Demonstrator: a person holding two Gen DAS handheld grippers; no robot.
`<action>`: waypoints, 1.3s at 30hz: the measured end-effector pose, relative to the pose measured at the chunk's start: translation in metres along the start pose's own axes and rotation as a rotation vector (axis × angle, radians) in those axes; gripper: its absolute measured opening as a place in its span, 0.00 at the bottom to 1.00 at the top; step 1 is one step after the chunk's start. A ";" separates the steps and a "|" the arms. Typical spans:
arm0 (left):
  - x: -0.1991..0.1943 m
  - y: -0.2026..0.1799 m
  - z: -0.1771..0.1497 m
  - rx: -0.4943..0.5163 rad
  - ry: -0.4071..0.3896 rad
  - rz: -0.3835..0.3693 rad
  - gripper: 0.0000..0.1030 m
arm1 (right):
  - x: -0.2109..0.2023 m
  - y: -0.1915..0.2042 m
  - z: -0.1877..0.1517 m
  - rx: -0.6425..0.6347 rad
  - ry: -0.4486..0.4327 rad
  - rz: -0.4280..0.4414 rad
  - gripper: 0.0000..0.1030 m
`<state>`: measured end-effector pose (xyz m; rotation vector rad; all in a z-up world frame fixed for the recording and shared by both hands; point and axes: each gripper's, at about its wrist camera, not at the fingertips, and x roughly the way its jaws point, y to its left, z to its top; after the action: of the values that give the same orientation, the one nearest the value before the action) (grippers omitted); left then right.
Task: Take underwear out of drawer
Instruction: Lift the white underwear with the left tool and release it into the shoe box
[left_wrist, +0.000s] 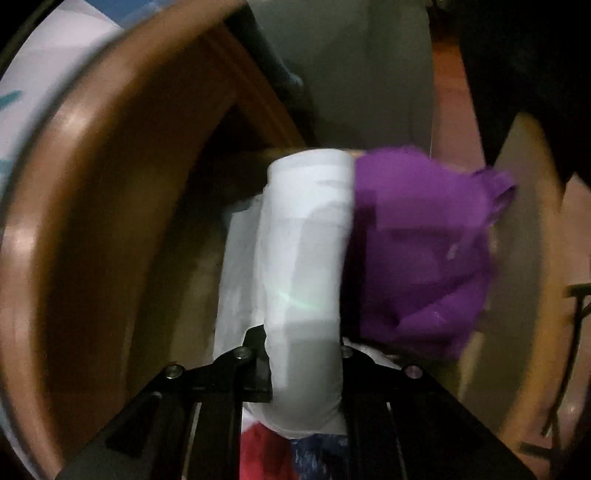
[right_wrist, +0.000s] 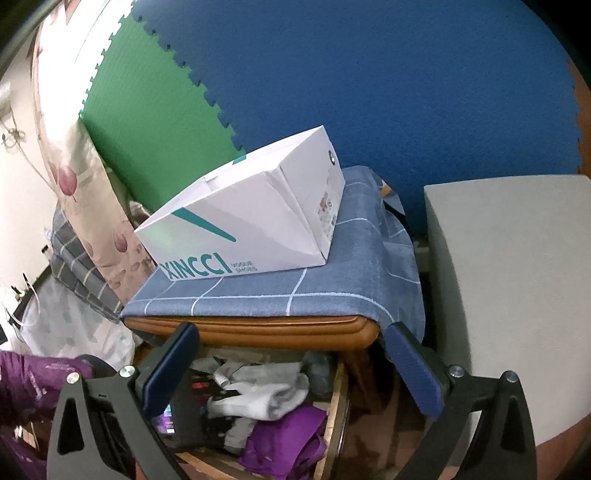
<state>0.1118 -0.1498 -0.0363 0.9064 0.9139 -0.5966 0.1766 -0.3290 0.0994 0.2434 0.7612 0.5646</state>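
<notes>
1. Underwear (left_wrist: 303, 266), a white garment (blurred), is sitting clamped between the left gripper (left_wrist: 304, 354) fingers, just beside purple fabric (left_wrist: 421, 251).
2. Right gripper (right_wrist: 291, 369) is hovering with fingers spread wide above the open drawer (right_wrist: 338, 398), below the white shoebox (right_wrist: 251, 218).

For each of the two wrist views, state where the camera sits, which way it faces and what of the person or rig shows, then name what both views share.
Left wrist: rides the left gripper, looking along its fingers into the wooden drawer; the jaws pinch a white garment beside a purple garment.
Right wrist: rides the right gripper, above the open drawer, facing a white shoebox on a blue checked cloth; its blue-padded fingers stand apart, and a purple sleeve shows.
Shared: the drawer and purple garment.
</notes>
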 end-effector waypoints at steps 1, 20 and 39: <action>-0.010 0.002 0.000 -0.021 -0.014 -0.008 0.11 | 0.000 -0.001 0.000 0.005 -0.001 0.001 1.00; -0.236 0.032 -0.008 -0.439 -0.384 -0.018 0.11 | 0.005 0.017 -0.004 -0.086 0.017 -0.029 1.00; -0.331 0.279 0.046 -0.714 -0.613 0.206 0.12 | -0.006 0.010 -0.003 -0.055 -0.010 0.014 1.00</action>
<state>0.1794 -0.0269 0.3758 0.1402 0.4065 -0.2955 0.1675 -0.3238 0.1048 0.2008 0.7337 0.5961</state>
